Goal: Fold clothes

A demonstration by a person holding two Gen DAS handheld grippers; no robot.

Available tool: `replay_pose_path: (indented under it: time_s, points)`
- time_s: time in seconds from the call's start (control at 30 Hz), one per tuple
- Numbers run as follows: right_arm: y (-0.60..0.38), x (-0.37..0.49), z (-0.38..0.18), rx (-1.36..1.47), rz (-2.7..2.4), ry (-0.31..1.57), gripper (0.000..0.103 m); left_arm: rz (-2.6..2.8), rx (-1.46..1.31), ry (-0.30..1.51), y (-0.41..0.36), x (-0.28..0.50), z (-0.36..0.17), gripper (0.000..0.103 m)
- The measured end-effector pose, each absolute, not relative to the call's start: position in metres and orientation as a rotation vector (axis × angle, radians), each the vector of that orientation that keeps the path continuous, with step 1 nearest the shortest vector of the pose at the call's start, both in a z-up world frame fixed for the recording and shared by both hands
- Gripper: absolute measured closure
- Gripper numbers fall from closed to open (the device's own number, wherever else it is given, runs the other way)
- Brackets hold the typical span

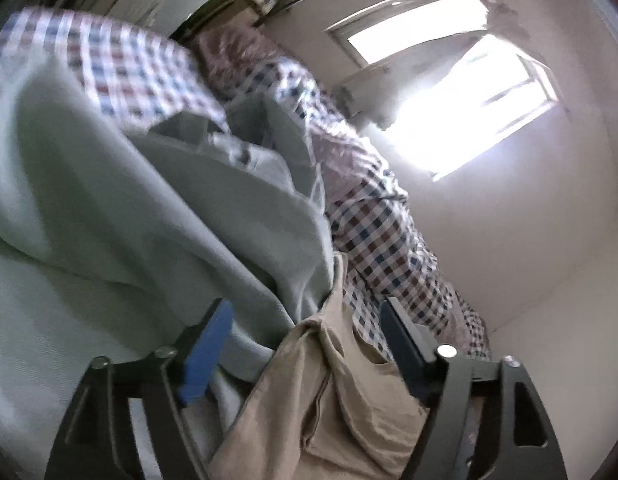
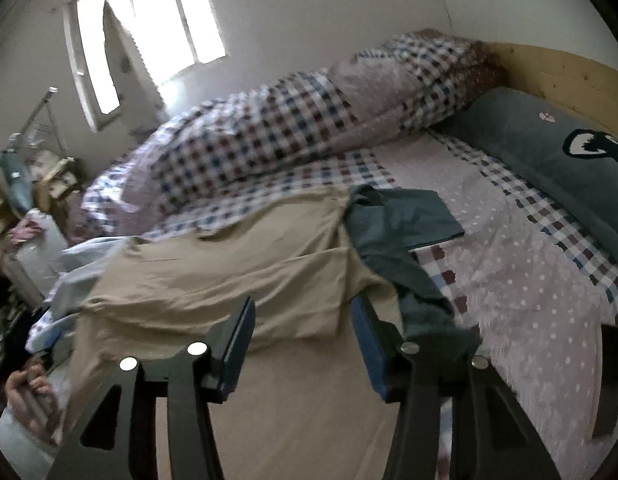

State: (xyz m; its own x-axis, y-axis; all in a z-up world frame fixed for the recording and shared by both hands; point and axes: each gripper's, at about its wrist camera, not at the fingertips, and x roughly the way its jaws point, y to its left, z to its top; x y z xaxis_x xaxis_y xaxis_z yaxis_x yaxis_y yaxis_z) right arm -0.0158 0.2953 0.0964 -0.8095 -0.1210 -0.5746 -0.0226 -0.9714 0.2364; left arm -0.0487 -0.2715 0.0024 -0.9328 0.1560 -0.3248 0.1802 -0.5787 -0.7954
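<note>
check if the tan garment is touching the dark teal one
Touching: the right wrist view shows the tan garment overlapping the dark teal garment's left edge, no gap.

Beige garment (image 2: 213, 276): matt woven cloth, soft creases. Pale green fabric (image 1: 109, 200): matt cloth, fine weave. Checked duvet (image 2: 269, 140): matt printed cloth. Headboard (image 2: 561, 76): bare light wood, knots visible. Right tool (image 2: 303, 344): matt black frame, blue matt pads (image 2: 239, 340), shiny metal pins.
</note>
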Motion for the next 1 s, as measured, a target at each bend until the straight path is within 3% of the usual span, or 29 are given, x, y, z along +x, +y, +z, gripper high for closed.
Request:
replay_pose_path:
  time_s: [0.23,0.33,0.43,0.67,1.0]
  points:
    - [0.243,0.098,0.097,0.690,-2.936,-0.226,0.032,-2.980,0.520,1.013,-0.240,0.015,0.043,0.018]
    - [0.221,0.145,0.085,0.605,-2.930,-0.178,0.025,-3.032,0.552,0.922,-0.226,0.047,0.044,0.017]
    - [0.203,0.171,0.070,0.608,-2.880,-0.151,0.024,-3.027,0.623,0.856,-0.218,0.077,0.035,0.017]
    - [0.166,0.197,0.049,0.623,-2.763,-0.074,0.024,-2.811,0.854,1.107,-0.244,0.127,-0.013,0.017]
    - [0.125,0.207,0.037,0.586,-2.677,0.047,0.024,-2.698,1.021,1.169,-0.248,0.181,-0.053,0.017]
